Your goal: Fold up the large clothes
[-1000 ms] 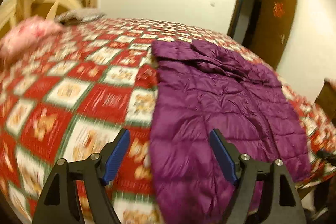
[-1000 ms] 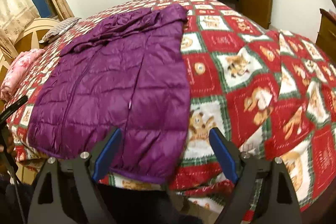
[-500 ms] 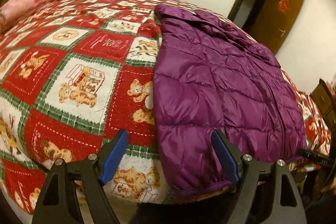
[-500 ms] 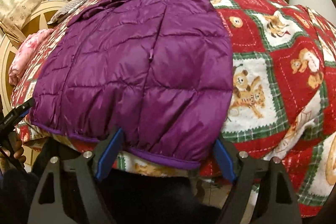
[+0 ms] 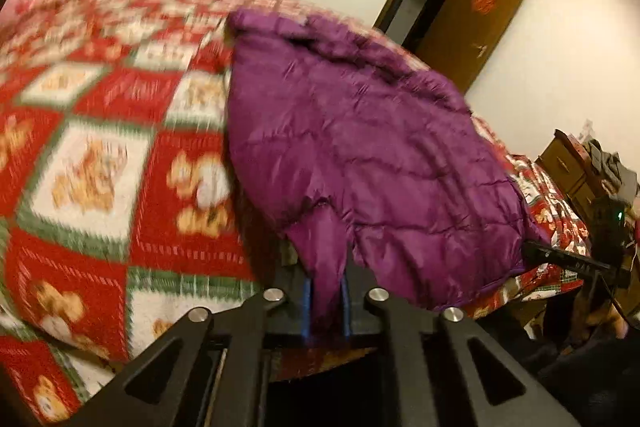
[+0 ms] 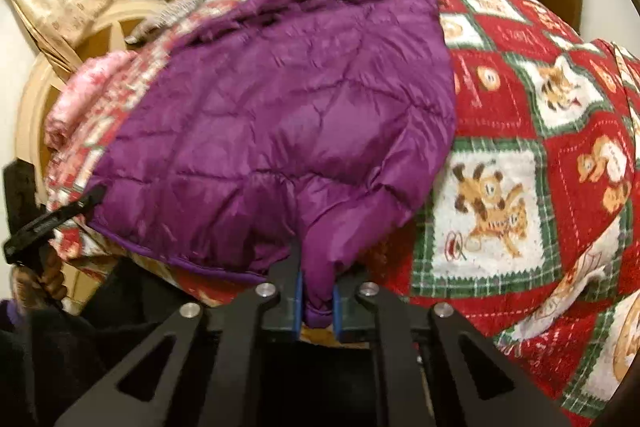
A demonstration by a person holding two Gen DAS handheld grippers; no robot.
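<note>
A purple quilted puffer jacket [image 5: 352,131] lies on the bed, hem toward me; it also shows in the right wrist view [image 6: 288,115]. My left gripper [image 5: 325,291] is shut on the jacket's hem at its left corner, with purple fabric pinched between the blue pads. My right gripper [image 6: 317,297] is shut on the hem at the right corner. Both corners are lifted slightly off the bed's front edge. The other gripper shows at the edge of each view: the right one in the left wrist view [image 5: 568,259], the left one in the right wrist view [image 6: 48,223].
The bed has a red, green and white bear-pattern cover [image 5: 100,155] [image 6: 520,155]. A pink pillow [image 6: 92,83] and a cream headboard [image 6: 48,75] are at the far end. A brown door [image 5: 472,27] and a wooden dresser [image 5: 576,167] stand to the right.
Both grippers went from open around the hem to shut on it. The hem corners have been pulled up, and the views are blurred with motion.
</note>
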